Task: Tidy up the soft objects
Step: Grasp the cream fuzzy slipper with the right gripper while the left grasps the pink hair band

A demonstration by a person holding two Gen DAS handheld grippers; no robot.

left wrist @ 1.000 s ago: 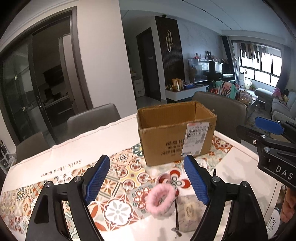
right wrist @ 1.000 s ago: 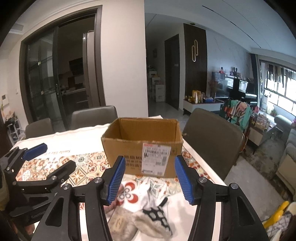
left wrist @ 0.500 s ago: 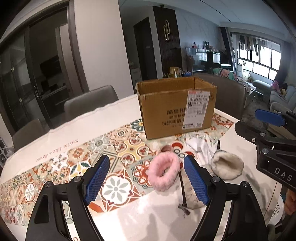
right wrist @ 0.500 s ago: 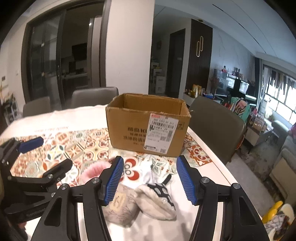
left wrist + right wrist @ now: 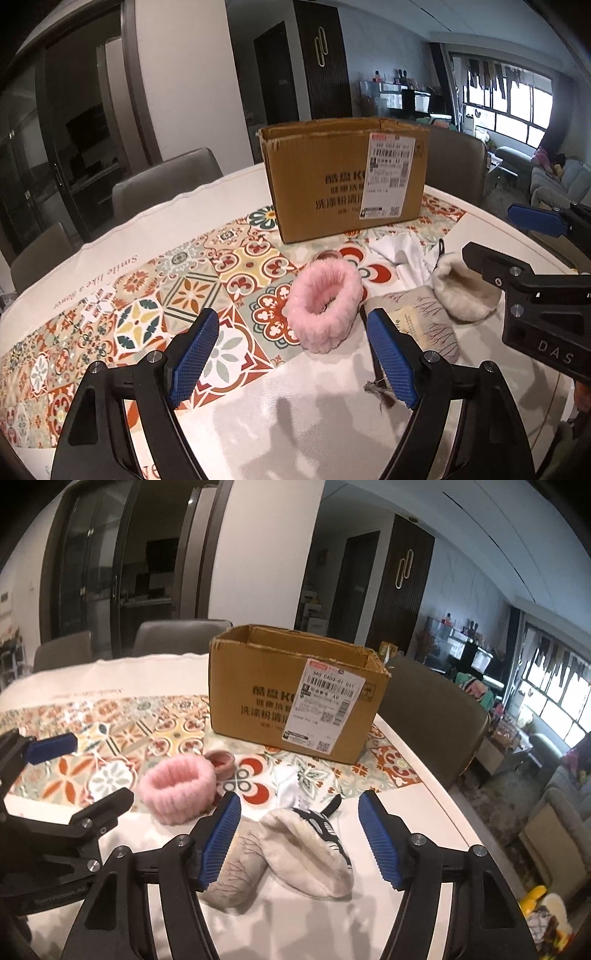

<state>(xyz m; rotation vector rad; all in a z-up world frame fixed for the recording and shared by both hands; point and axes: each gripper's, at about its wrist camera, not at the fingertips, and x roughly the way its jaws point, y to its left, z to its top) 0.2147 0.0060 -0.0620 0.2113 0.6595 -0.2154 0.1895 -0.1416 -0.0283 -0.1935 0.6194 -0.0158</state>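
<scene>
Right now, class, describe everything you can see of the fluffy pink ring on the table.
The fluffy pink ring is a soft, plush-looking band, like a fleece headband or cuff, standing on its edge so its open centre faces up. It rests on the patterned table mat, in front of the cardboard box and apart from it. A small pink roll sits just behind it and a grey pouch beside it; whether they touch is unclear. Neither gripper holds it.

Tablecloth (image 5: 122,236): "Smile like a flower". Right tongs (image 5: 554,291) body: "DAS". Box label (image 5: 325,705): "340 0403-01 011", "A9".
</scene>
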